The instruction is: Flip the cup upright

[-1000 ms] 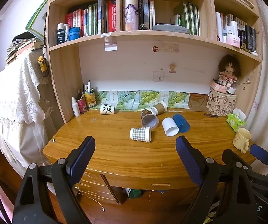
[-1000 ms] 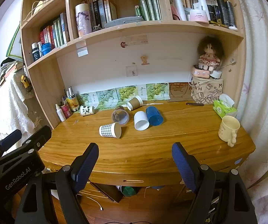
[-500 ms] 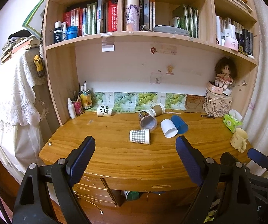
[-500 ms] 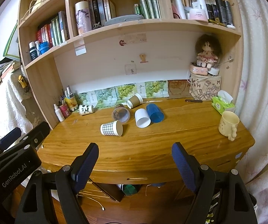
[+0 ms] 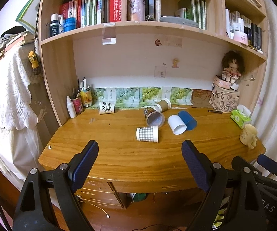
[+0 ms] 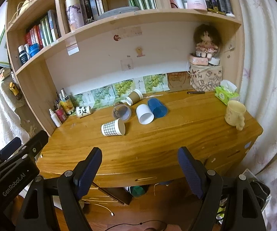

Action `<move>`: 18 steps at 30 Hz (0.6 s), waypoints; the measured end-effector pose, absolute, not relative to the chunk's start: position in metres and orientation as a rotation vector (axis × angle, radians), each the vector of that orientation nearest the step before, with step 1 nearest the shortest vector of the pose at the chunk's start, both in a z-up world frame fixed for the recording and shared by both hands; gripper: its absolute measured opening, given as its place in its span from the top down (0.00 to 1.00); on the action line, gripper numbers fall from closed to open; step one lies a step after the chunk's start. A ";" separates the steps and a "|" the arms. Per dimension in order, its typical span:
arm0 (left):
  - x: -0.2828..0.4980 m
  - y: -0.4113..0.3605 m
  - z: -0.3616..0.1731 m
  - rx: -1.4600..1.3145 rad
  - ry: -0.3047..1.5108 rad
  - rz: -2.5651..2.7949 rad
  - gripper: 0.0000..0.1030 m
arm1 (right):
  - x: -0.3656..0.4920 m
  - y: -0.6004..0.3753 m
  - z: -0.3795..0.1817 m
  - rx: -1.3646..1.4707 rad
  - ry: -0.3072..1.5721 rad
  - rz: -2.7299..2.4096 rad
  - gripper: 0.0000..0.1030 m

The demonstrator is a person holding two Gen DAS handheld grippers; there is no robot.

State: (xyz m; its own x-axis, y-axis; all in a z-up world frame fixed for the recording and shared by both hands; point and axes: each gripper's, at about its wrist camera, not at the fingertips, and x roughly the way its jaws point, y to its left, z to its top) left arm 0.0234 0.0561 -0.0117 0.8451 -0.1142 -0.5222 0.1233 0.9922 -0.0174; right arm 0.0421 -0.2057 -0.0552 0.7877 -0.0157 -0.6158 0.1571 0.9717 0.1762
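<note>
Several cups lie on their sides on the wooden desk (image 5: 119, 154): a checked cup (image 5: 147, 134) (image 6: 113, 127), a patterned cup with a dark inside (image 5: 154, 116) (image 6: 121, 112), a white cup (image 5: 176, 124) (image 6: 144, 114), a blue cup (image 5: 187, 120) (image 6: 157, 107), a brown cup (image 5: 162, 105) (image 6: 134, 97) and a panda cup (image 5: 106, 107) (image 6: 83, 111). My left gripper (image 5: 140, 163) is open and empty, in front of the desk's front edge. My right gripper (image 6: 140, 165) is open and empty, also short of the desk.
A cream mug (image 5: 248, 135) (image 6: 234, 114) stands upright at the desk's right edge, by a green tissue pack (image 6: 226, 94). Bottles and a pen holder (image 5: 76, 104) stand at the back left. A patterned bag with a doll (image 5: 226, 98) sits at the back right. Shelves hang above.
Both grippers have risen slightly and tilted down, so the desk sits lower and nearer in view. Both stay open. The cups have not moved.
</note>
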 end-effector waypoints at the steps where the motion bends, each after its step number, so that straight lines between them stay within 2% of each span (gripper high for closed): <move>1: 0.025 0.057 -0.012 0.018 0.556 -0.129 0.12 | 0.043 -0.205 -0.056 0.225 0.664 -0.093 0.21; 18: 0.066 0.047 -0.025 0.031 0.647 -0.147 0.12 | 0.079 -0.204 -0.067 0.205 0.744 -0.087 0.21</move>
